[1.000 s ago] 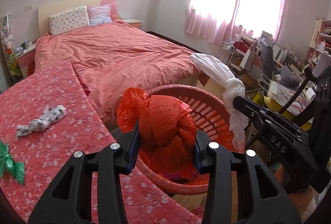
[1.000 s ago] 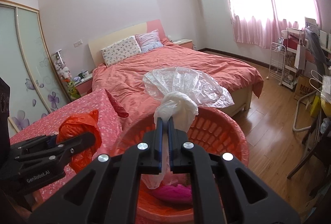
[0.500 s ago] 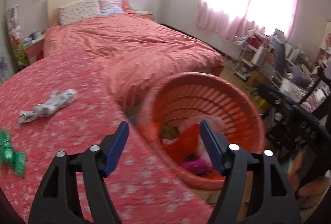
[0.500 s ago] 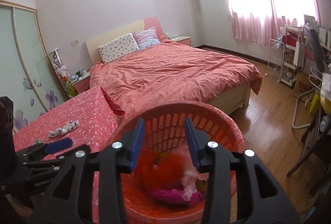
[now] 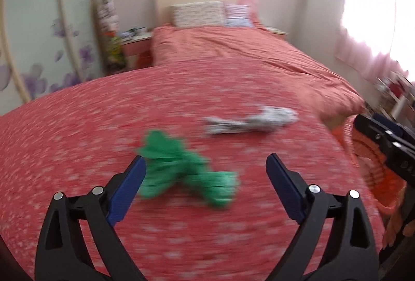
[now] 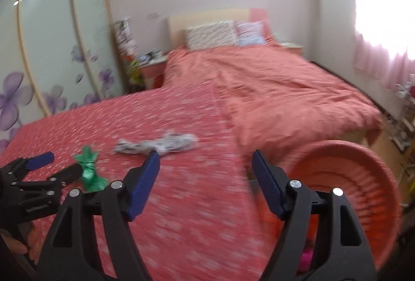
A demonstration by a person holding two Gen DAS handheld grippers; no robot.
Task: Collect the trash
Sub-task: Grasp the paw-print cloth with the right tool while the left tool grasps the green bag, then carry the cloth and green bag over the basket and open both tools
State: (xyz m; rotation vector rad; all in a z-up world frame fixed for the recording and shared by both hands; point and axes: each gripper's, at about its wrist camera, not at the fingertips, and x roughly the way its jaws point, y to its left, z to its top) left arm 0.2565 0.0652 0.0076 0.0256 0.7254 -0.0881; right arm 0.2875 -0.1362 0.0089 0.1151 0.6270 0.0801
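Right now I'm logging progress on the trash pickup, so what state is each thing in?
Left gripper: jaws opening, empty, above the green bag.
Right gripper: jaws opening, empty.
Crumpled green plastic bag: lying loose on the red flowered cloth.
Twisted white printed wrapper: lying flat on the cloth, untouched.
Round orange plastic basket: upright beside the cloth, trash inside.

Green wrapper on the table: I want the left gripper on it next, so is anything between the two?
Nothing visible. The green wrapper lies bare on the red tablecloth, ahead of the left gripper, whose empty jaws are opening. The white wrapper lies beyond.
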